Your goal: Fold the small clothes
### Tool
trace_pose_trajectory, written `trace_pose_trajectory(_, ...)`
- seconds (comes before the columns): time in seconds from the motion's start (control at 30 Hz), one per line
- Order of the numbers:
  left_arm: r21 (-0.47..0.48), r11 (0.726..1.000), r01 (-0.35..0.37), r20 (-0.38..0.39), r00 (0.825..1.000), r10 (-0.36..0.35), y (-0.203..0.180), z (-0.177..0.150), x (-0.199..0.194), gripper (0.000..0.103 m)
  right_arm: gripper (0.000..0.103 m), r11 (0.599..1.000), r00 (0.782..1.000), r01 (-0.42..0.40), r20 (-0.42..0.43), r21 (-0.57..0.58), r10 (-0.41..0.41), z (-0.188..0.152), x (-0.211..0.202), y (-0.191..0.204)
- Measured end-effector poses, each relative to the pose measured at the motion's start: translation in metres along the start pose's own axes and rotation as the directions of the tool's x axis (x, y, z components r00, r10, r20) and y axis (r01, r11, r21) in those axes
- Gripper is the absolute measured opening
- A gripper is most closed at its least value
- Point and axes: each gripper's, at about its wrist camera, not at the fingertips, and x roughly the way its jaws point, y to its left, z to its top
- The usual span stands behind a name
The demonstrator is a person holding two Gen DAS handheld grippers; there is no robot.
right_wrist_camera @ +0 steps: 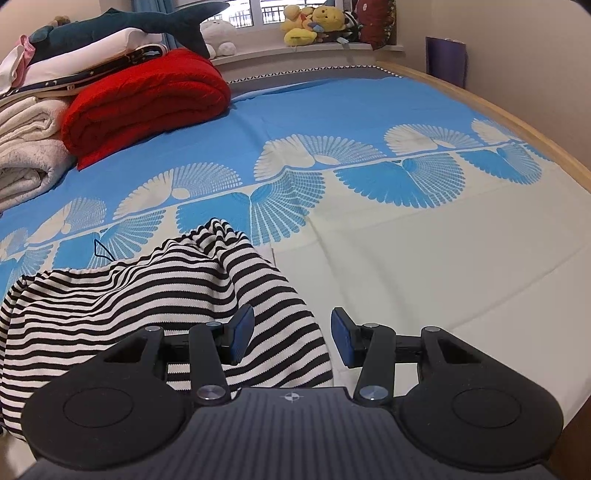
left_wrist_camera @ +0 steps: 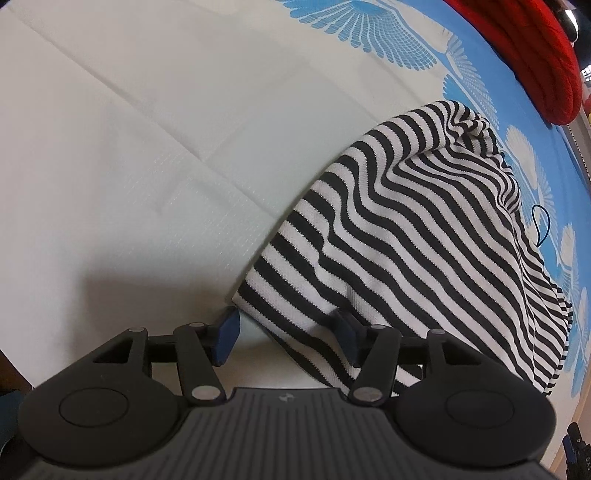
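A black-and-white striped garment lies rumpled on the bed sheet. In the left wrist view my left gripper is open, its jaws wide apart around the garment's near corner; the right pad is partly tucked under the fabric edge. In the right wrist view the same garment lies at the lower left. My right gripper is open, its jaws on either side of the garment's near right corner, the left pad resting on the cloth.
The sheet is cream near me and blue with fan patterns further off. A folded red blanket and stacked white towels lie at the far left. Plush toys line the windowsill. The wooden bed edge runs along the right.
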Motion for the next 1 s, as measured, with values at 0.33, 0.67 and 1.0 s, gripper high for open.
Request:
trace_pose_trajectory(0.33,-0.025,0.999,0.029,-0.008,1.0,-0.03,0.009,0.004,-0.001,0.063,0.048,1.0,1.0,-0.005,0.0,0.005,0.005,0.0,0.0,0.0)
trace_pose_trajectory(0.67,-0.071,0.982,0.176,-0.099,0.978,-0.183,0.038,0.019,0.004,0.068,0.048,0.999,0.999,-0.039,0.018,0.028,0.038,0.003,-0.005,-0.003)
trace_pose_trajectory(1.0,-0.173,0.969,0.178,-0.064,0.979,-0.192,0.044,0.028,0.011,0.068,0.048,0.997,0.996,-0.08,0.03,0.012,0.079,0.003,-0.014,-0.013)
